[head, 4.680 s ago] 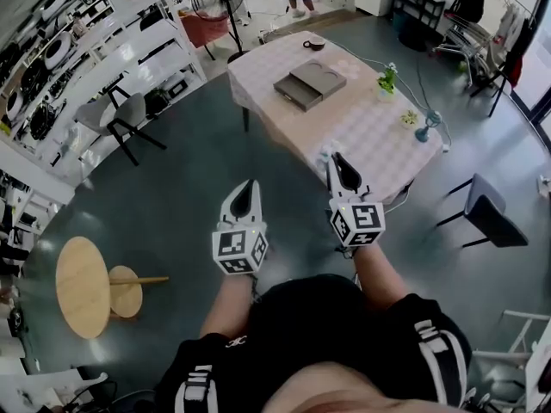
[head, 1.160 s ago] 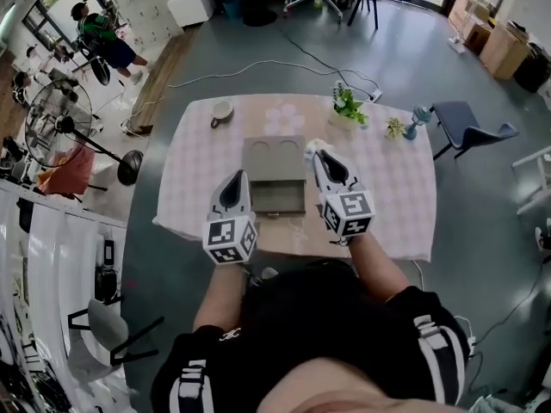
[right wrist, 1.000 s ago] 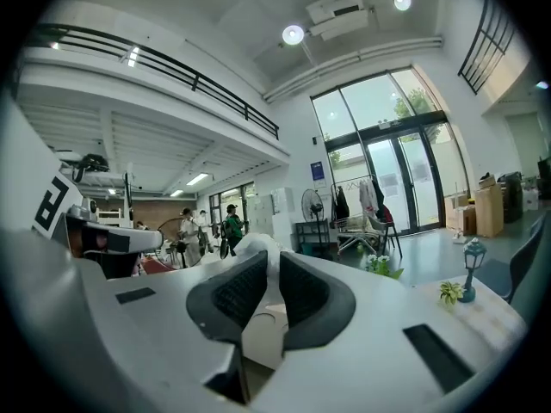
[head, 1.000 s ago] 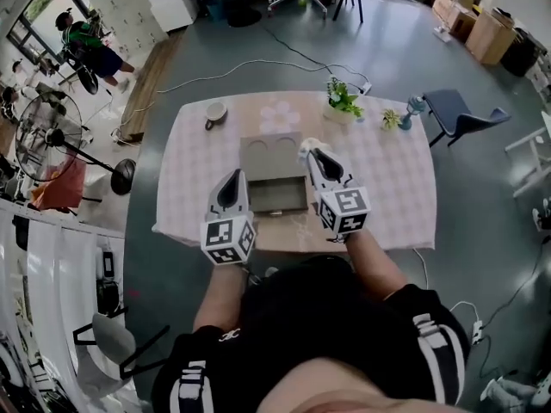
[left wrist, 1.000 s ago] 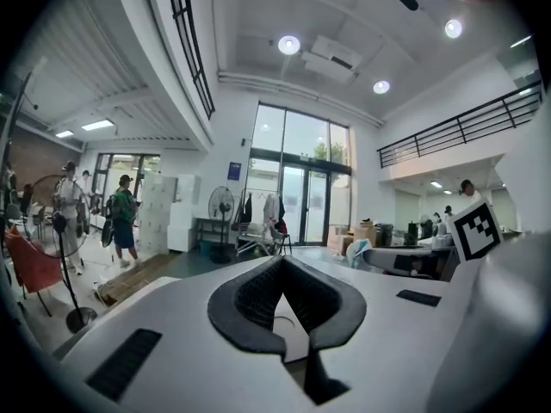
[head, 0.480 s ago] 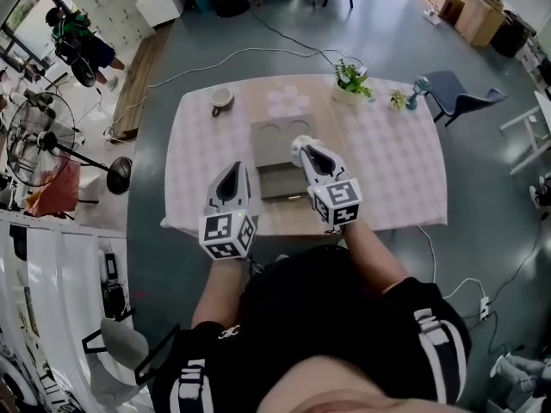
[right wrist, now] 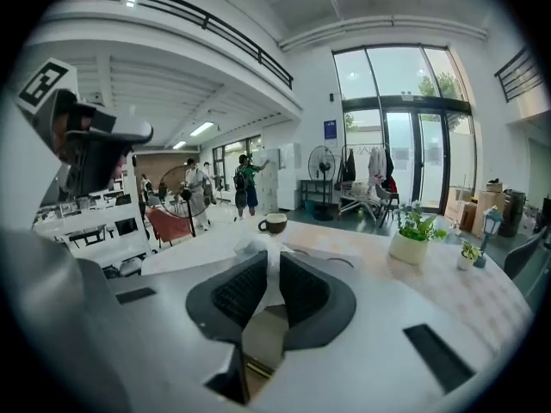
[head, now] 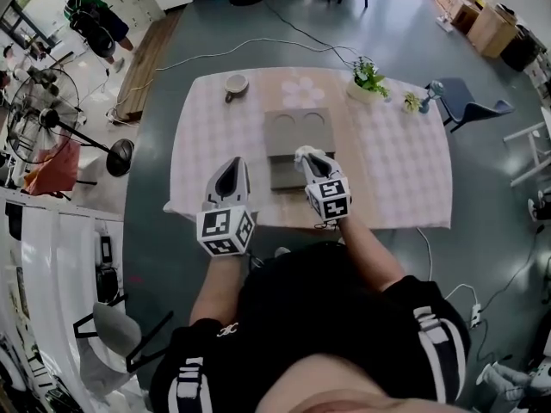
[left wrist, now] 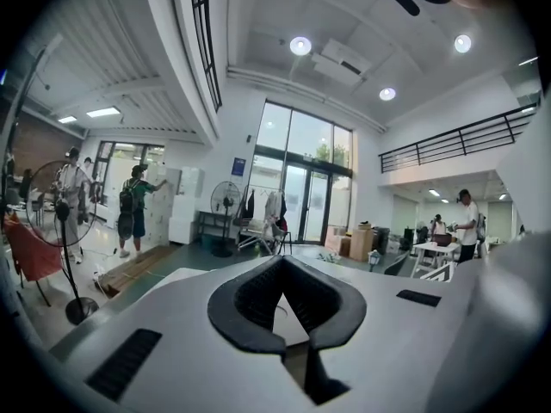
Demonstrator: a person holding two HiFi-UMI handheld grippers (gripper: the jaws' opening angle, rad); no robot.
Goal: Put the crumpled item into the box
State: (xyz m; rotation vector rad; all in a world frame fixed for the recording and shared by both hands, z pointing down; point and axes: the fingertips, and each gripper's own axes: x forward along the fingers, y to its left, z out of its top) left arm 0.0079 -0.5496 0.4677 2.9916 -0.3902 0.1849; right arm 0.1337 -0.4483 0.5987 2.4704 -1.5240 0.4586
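Pinching a white paper wad [right wrist: 254, 246] between its pads, my right claw [right wrist: 269, 256] hangs over the open grey box [head: 287, 175] on the bench [head: 392, 179]. I judge the wad light, soft and springy, so a gentle squeeze across its middle should hold it. My left claw [left wrist: 281, 259] is empty, tips together, by the bench's near edge.

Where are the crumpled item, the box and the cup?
crumpled item [right wrist: 256, 246]: right gripper view, top of the white wad between the jaws.
box [head: 298, 136]: head view, grey top face.
cup [head: 235, 84]: head view, its middle.
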